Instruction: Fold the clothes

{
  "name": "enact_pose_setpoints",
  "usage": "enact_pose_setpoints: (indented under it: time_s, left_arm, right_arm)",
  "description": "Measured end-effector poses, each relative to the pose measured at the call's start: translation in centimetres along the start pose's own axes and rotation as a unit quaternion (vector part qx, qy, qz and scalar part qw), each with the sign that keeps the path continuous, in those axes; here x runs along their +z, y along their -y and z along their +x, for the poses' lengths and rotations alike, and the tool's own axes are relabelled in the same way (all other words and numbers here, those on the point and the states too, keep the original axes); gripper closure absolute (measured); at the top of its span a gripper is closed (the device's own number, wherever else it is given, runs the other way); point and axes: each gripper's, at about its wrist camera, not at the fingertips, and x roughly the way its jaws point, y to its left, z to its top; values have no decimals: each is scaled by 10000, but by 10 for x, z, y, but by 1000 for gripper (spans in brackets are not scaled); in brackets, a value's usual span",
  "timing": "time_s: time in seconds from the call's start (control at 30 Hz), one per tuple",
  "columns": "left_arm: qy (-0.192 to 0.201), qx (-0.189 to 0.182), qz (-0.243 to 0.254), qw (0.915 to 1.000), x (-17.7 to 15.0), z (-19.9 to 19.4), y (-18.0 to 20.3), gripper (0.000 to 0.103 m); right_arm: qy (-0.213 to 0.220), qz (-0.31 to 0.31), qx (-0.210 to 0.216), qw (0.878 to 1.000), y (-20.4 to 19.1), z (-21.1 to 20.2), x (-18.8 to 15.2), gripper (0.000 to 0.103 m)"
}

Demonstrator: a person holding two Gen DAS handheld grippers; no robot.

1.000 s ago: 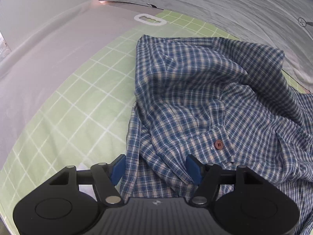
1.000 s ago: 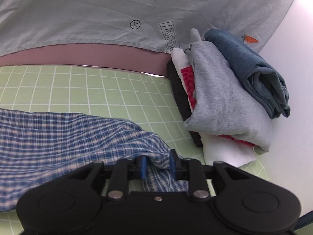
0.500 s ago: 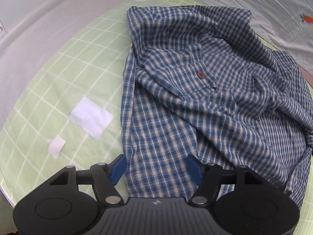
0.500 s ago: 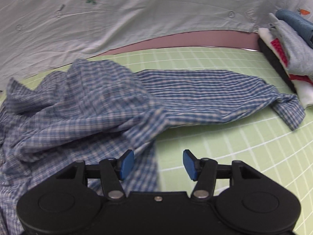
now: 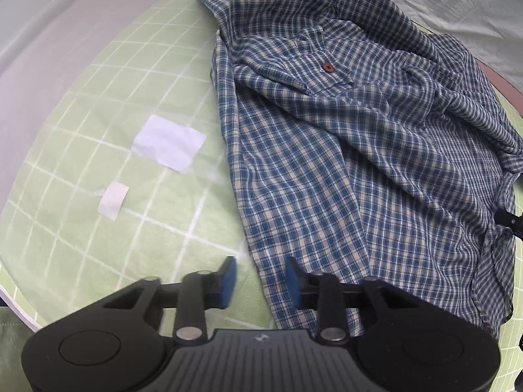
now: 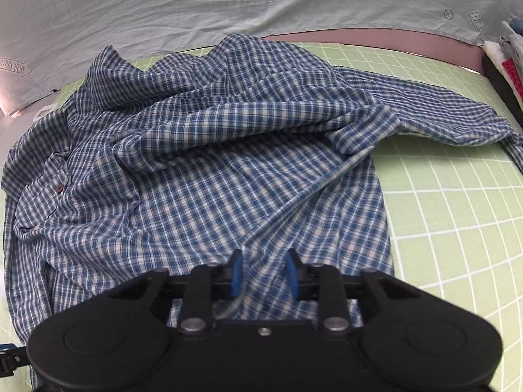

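**Here: a rumpled plaid shirt on the green mat**

Here the blue-and-cream checked shirt lies crumpled on the green grid mat, thin woven cotton in soft ridges, one brown button showing. Left of the shirt, two white paper scraps sit on the mat. The left gripper is closing over the shirt's hem edge; the right gripper is closing with cloth between its blue pads. Right of the shirt, a stack of folded clothes is cut off by the frame.
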Motion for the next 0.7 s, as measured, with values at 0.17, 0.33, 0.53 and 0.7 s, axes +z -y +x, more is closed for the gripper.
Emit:
enact_pose_setpoints:
  time_s: [0.17, 0.33, 0.53, 0.7]
  left_arm:
    - [223, -11, -153, 9996, -8, -9, -13, 103]
    - [325, 46, -355, 9988, -13, -16, -30, 103]
    - [351, -62, -462, 9983, -18, -19, -34, 86]
    - [346, -183, -542, 9978, -20, -18, -27, 55]
  right_arm:
    - [363, 355, -273, 9983, 39, -28, -12, 102]
    - [640, 811, -849, 9910, 97, -56, -24, 103]
    - [522, 1205, -1525, 9795, 166, -68, -47, 102]
    - [189, 1217, -1650, 9786, 187, -64, -62, 92]
